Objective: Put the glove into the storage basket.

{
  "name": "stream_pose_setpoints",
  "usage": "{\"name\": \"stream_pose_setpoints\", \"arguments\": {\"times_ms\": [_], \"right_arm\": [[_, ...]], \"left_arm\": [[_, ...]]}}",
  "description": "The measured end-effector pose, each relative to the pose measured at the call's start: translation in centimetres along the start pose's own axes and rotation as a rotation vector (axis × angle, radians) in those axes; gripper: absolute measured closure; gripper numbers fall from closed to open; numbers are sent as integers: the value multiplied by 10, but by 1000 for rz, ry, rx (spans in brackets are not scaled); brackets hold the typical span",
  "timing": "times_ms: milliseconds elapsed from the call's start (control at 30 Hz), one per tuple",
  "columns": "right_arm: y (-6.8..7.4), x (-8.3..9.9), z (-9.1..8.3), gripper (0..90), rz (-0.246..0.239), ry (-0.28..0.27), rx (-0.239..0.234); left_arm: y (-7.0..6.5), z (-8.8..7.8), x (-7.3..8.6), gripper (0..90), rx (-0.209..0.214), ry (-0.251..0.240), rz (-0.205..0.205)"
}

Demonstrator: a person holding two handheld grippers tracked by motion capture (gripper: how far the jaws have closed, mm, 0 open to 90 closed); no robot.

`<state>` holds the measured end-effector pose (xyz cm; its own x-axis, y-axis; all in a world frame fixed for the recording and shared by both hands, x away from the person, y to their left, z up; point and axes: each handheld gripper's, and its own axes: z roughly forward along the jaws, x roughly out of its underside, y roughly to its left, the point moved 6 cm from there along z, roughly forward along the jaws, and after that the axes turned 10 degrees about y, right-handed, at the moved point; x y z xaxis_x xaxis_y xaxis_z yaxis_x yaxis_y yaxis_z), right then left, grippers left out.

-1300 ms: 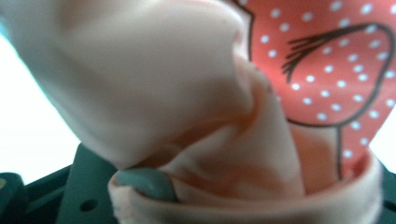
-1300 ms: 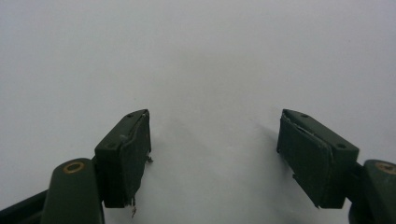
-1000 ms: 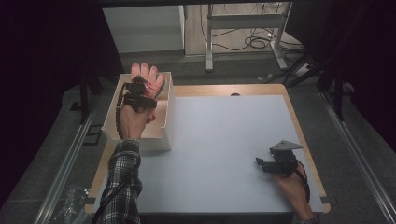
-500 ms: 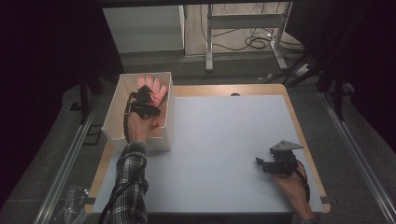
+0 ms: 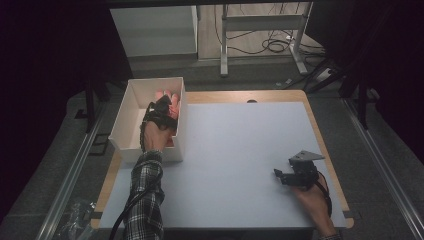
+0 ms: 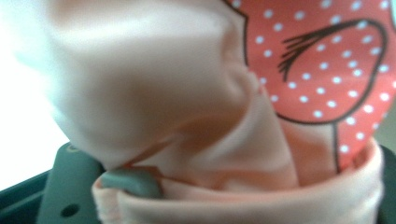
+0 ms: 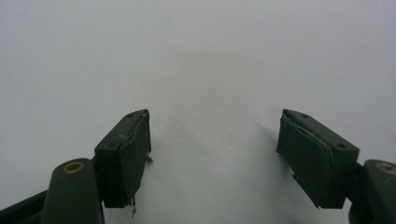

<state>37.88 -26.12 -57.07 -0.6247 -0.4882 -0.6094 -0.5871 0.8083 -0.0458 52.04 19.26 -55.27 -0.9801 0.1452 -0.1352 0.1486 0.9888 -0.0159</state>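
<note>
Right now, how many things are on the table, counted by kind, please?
White open-topped cardboard box: 1
Pink cloth with a red white-dotted print, inside the box: 1
Black hand-held grippers, left gripper and right gripper: 2
Total: 4

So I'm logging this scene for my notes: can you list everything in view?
cloth: one, pink with a red white-dotted print, in the box, draped over the left gripper's jaws
box: one, white, open-topped, table's left edge
table: one, white top with wooden rim
cables: several, black, floor beyond the table
left gripper: one, black, inside the box, jaws have just been opening
right gripper: one, black, jaws open, nothing between, table's right
plaid sleeve: one, left forearm
</note>
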Motion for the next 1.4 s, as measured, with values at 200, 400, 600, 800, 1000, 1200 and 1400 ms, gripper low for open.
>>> {"name": "stream_pose_setpoints", "arguments": {"times_ms": [200, 400, 600, 800, 1000, 1200, 1400], "right_arm": [[0, 0, 0, 260, 0, 0, 0], [0, 0, 0, 260, 0, 0, 0], [0, 0, 0, 260, 0, 0, 0], [0, 0, 0, 259, 0, 0, 0], [0, 0, 0, 260, 0, 0, 0], [0, 0, 0, 260, 0, 0, 0], [0, 0, 0, 260, 0, 0, 0]], "left_arm": [[1, -4, 2, 127, 19, 24, -6], [2, -8, 4, 89, 16, 19, -22], [2, -18, 7, 64, 42, -23, -22], [2, -27, 10, 57, 46, -51, -8], [2, -37, 11, 44, 37, -90, 6], [2, -47, 13, 37, 22, -125, 17], [2, -57, 15, 34, 15, -150, 40]]}}
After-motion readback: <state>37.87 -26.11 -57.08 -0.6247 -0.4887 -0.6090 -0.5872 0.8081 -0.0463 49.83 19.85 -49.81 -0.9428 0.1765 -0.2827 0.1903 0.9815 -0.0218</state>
